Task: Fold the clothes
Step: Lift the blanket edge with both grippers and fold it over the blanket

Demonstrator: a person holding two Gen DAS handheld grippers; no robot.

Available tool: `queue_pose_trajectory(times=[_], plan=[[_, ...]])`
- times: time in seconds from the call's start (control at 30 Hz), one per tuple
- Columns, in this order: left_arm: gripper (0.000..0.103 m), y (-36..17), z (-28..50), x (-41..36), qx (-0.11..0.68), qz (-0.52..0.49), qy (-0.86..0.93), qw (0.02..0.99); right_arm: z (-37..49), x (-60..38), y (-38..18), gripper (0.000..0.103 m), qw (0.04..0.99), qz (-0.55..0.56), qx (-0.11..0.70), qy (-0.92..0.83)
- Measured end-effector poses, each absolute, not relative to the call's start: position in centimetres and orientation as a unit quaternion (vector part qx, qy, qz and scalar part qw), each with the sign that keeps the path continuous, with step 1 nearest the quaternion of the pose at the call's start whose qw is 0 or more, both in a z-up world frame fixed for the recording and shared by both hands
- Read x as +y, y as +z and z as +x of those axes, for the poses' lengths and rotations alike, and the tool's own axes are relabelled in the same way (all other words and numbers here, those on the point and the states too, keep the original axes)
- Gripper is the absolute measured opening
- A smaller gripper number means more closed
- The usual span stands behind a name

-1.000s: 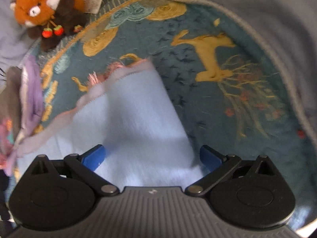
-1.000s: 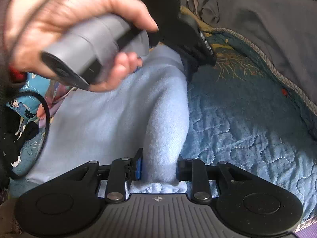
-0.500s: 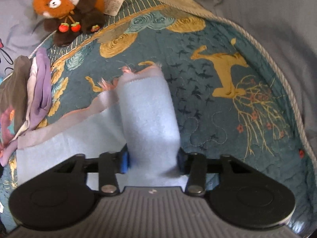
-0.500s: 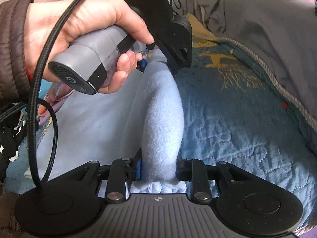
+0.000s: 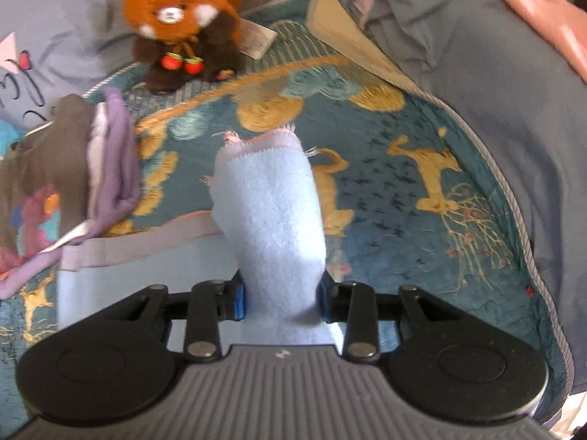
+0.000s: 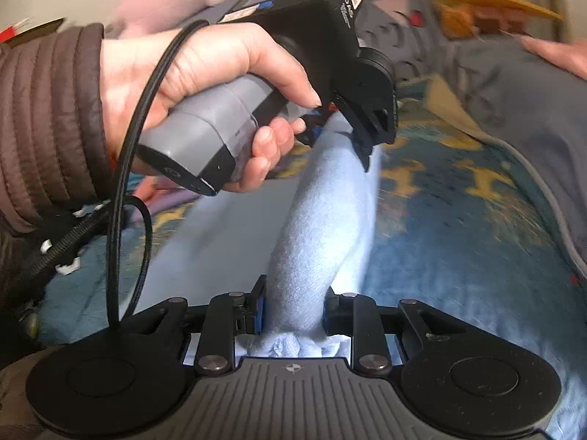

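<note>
**Both grippers clamped on blue fleece above quilt**

Basically both tools pinch the same light blue fleece garment. Left gripper: jaws clenched on a bunched ridge of it, blue pads pressed into the fabric on either side. Right gripper: same, jaws squeezed on a thick gathered fold, crumpled cloth wadded up behind the pads.

Fleece is soft, fuzzy, matte, with a pinkish-lilac stitched hem at the far end, small threads fraying there. It rises in a rounded hump between the two grippers; the rest lies flat over the quilt to the left. Quilt is teal, stitched, with mustard deer and swirl motifs and a corded edge. A grey sheet, smooth and wrinkled, surrounds it.

A plush red panda, furry orange and dark brown with red cherries at the neck, sits at the quilt's far edge. A stack of folded clothes, brown and lilac, lies at left, cut off by the frame.

In the right wrist view a hand in a ribbed brown sleeve holds the left tool's grey handle, with a braided black cable looping down. Its fingertips are mostly hidden by its body. Background is motion-blurred; objects at the top are unreadable.
</note>
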State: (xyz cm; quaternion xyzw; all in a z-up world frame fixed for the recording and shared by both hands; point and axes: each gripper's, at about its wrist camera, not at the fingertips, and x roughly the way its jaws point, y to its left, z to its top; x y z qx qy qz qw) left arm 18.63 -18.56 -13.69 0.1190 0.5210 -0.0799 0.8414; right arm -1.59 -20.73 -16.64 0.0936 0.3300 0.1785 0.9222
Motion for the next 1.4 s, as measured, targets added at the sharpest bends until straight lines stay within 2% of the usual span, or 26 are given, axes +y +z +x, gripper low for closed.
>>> queue_pose_trajectory(times=[0.4,0.83,1.4], plan=[[0.039,-10.5,19.1,-6.0,0.512,0.056,-0.075,0.854,0.1,-13.0,-14.4,0.025,0.906,0.029,0.320,0.276],[0.038,-11.5,19.0,5.8,0.512,-0.004,-0.075,0.856,1.7,-5.6,-14.9,0.025,0.881,-0.014,0.342,0.328],[0.040,-15.5,19.9,11.7,0.497,-0.035,-0.145,0.855,3.5,-0.1,-17.2,0.026,0.860,-0.058,0.385,0.331]])
